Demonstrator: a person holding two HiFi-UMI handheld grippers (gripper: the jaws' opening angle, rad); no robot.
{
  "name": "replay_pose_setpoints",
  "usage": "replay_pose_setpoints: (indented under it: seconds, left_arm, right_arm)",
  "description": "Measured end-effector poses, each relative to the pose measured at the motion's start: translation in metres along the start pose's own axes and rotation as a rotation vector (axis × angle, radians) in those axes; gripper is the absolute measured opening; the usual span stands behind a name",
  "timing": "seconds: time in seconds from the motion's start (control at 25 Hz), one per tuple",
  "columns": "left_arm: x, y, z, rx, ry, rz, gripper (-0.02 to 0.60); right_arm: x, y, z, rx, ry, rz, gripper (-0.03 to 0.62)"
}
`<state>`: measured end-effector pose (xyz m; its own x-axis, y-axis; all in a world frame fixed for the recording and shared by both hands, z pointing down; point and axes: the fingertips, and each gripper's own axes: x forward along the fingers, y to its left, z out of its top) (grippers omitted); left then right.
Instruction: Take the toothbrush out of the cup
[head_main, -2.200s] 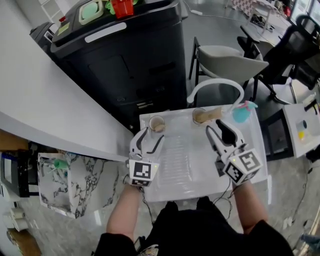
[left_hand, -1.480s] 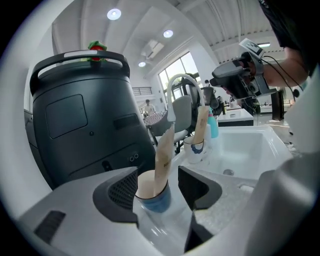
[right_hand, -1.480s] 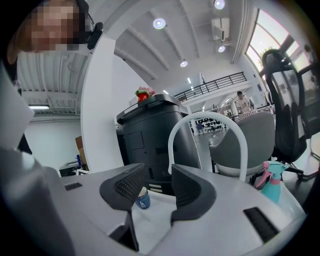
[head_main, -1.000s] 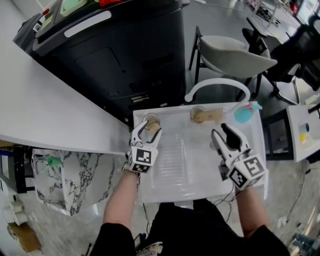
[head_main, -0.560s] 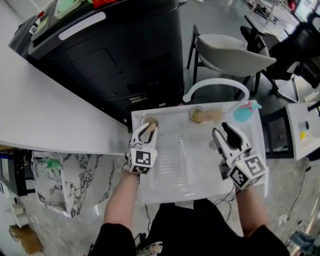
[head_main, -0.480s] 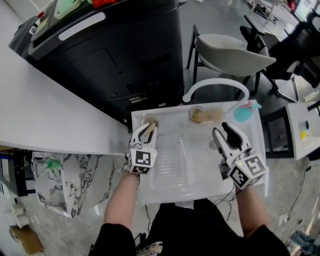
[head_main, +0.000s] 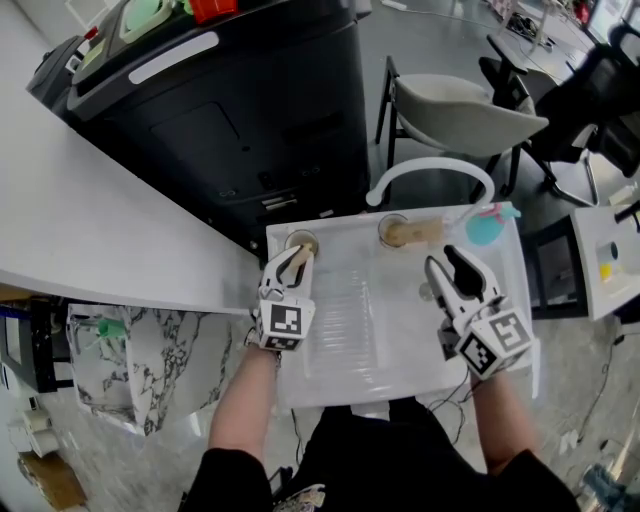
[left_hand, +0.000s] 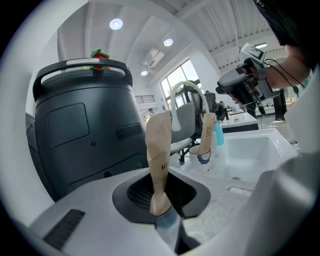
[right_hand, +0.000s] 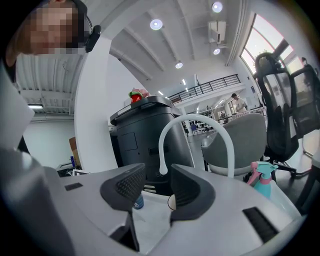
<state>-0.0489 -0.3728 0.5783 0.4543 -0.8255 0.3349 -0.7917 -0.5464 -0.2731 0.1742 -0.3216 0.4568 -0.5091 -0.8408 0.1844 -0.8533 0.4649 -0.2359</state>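
Setting: white sink unit seen from above, arched white faucet at its far edge, a gripper in each of the person's hands over the basin
Left gripper: jaws just drawn in, now clamped on the paper-wrapped toothbrush, low on the wrapper
Toothbrush: upright, long axis near vertical, lower end down in the cup at the sink's far left corner, wrapper top well above the jaws
Cup: mostly hidden under the jaws; bluish shape just below the pads probably its body
Relation that matters: toothbrush squarely between the pads, cup directly beneath, so the way out judged to be straight up along the long axis
Right gripper: jaws apart, nothing between them, over the basin's right side, well apart from the cup; left hand clearly the nearer
Nearby: second cup holding another wrapped toothbrush beside the faucet base, apart to the right; teal spray bottle at the far right corner
In the way: nothing above the wrapper; large black bin just behind the sink
Risk: light cup likely to rise or tip with a slanted pull
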Motion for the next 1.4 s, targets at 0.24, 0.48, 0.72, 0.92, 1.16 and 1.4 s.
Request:
replay_pose_setpoints:
  seconds: [0.24,0.48,0.72,0.92,1.16,1.4]
  left_arm:
    - [-0.015,0.007,0.025,0.023,-0.031,0.022,0.041]
    - [-0.029,0.011,0.045,-0.033,-0.095,0.031,0.041]
    - [-0.054,0.017,0.076,-0.061,-0.159,0.051,0.04]
    - [-0.083,0.021,0.101,-0.09,-0.201,0.067,0.04]
    - [-0.119,0.022,0.124,-0.092,-0.212,0.096,0.038]
    - [-0.155,0.02,0.143,-0.134,-0.233,0.109,0.038]
  right_arm:
    - [-0.005,0.006,0.008,-0.006,-0.02,0.006,0.158]
    - [-0.009,0.014,0.014,-0.013,-0.035,0.013,0.158]
    - [-0.014,0.024,0.018,-0.018,-0.049,0.02,0.16]
    - [-0.021,0.033,0.02,-0.025,-0.062,0.027,0.16]
    - [-0.029,0.048,0.022,-0.032,-0.077,0.035,0.161]
    - [-0.036,0.066,0.025,-0.047,-0.091,0.043,0.161]
